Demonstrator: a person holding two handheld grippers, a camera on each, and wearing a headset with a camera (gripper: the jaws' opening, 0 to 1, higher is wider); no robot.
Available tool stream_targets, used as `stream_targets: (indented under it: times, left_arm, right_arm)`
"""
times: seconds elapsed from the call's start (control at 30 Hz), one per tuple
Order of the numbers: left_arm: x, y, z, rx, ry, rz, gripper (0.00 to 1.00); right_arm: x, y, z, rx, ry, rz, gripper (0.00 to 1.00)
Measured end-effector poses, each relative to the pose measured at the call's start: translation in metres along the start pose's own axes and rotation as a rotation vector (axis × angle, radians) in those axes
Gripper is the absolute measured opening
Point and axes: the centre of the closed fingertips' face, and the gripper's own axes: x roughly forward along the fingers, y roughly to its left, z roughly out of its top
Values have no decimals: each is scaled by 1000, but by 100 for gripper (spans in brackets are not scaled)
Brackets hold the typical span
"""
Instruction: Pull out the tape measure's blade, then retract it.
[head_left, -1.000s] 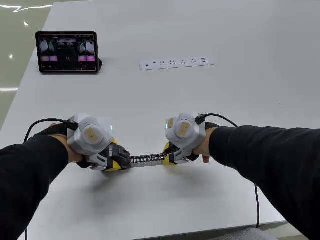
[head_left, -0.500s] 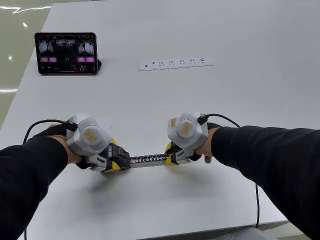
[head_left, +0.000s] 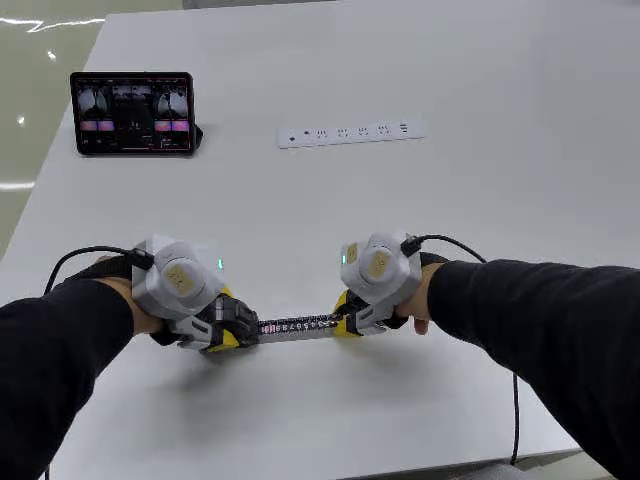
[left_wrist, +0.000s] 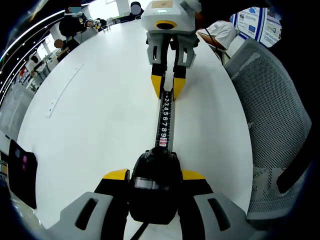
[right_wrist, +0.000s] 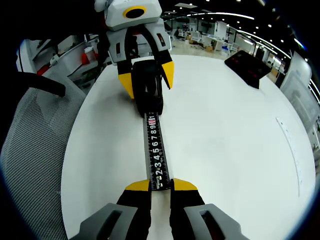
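Observation:
A black and yellow tape measure case lies low over the white table, with my left gripper shut around it. Its blade, printed with numbers, runs a short way right to my right gripper, which is shut on the blade's tip. In the left gripper view the case sits between the left gripper fingers, and the blade leads to the right gripper. In the right gripper view the right gripper pinches the blade, which leads to the case.
A tablet with a lit screen stands at the back left and a white power strip lies at the back middle. Cables trail from both grippers. A grey mesh chair stands by the near table edge.
The two grippers stand slightly farther apart, with a little more blade showing between them. The head camera has tilted a bit.

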Motion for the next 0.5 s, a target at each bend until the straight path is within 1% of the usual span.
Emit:
stream_targets:
  times: [0.5]
  left_arm:
    - [1,0,-1,0,4,1,33]
  right_arm:
    - [-6,-1,-9,11,-4,-4,10]
